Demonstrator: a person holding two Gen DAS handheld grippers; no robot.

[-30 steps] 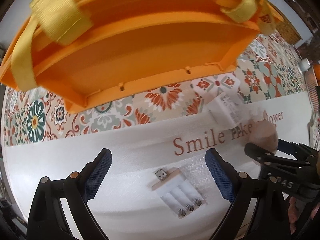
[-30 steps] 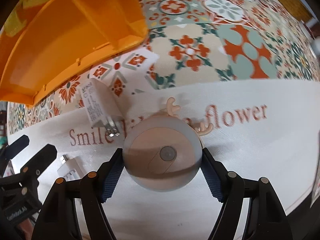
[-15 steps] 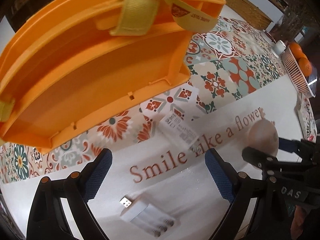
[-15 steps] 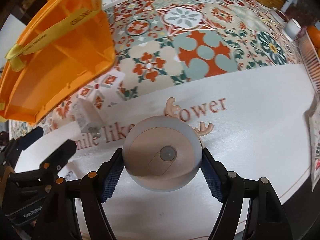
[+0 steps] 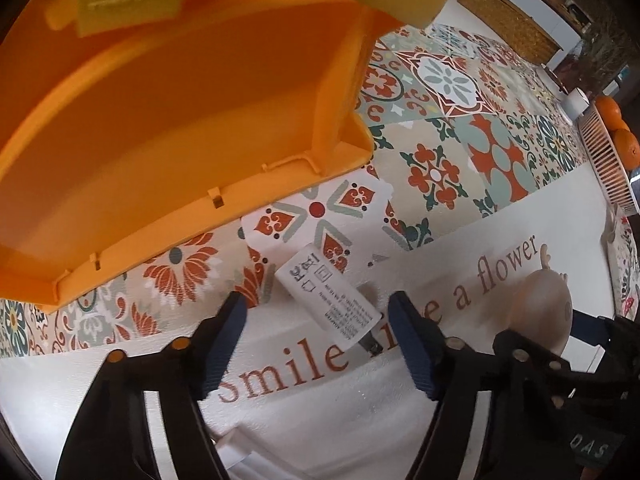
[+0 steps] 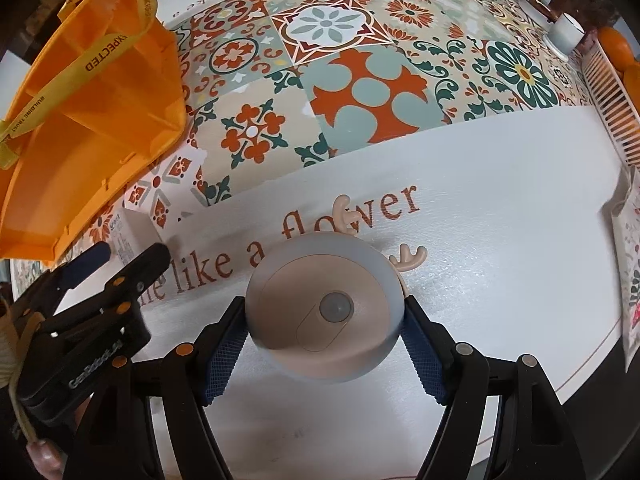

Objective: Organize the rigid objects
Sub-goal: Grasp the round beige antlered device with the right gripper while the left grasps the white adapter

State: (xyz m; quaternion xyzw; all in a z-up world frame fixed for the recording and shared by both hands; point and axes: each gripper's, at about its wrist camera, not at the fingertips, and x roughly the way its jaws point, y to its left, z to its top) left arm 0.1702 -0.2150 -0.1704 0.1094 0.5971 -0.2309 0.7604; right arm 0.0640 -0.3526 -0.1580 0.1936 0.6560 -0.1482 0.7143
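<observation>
A white plug adapter (image 5: 330, 300) lies on the white mat, just ahead of and between the fingers of my open left gripper (image 5: 320, 320). It also shows in the right wrist view (image 6: 134, 236), partly hidden by the left gripper. My right gripper (image 6: 324, 324) is shut on a round beige night light with antlers (image 6: 324, 312), held just above the mat; it shows in the left wrist view (image 5: 540, 312) too. An orange bin (image 5: 180, 120) with yellow straps stands at the back left (image 6: 88, 120).
A white battery case (image 5: 240, 456) lies at the bottom edge below the left gripper. A rack with oranges (image 5: 612, 148) and a white cup (image 6: 564, 32) stand at the far right. A patterned cloth (image 6: 632, 248) lies at the right edge.
My left gripper has moved forward and right, from over the battery case to the plug adapter. The right gripper still holds the night light and has drifted right.
</observation>
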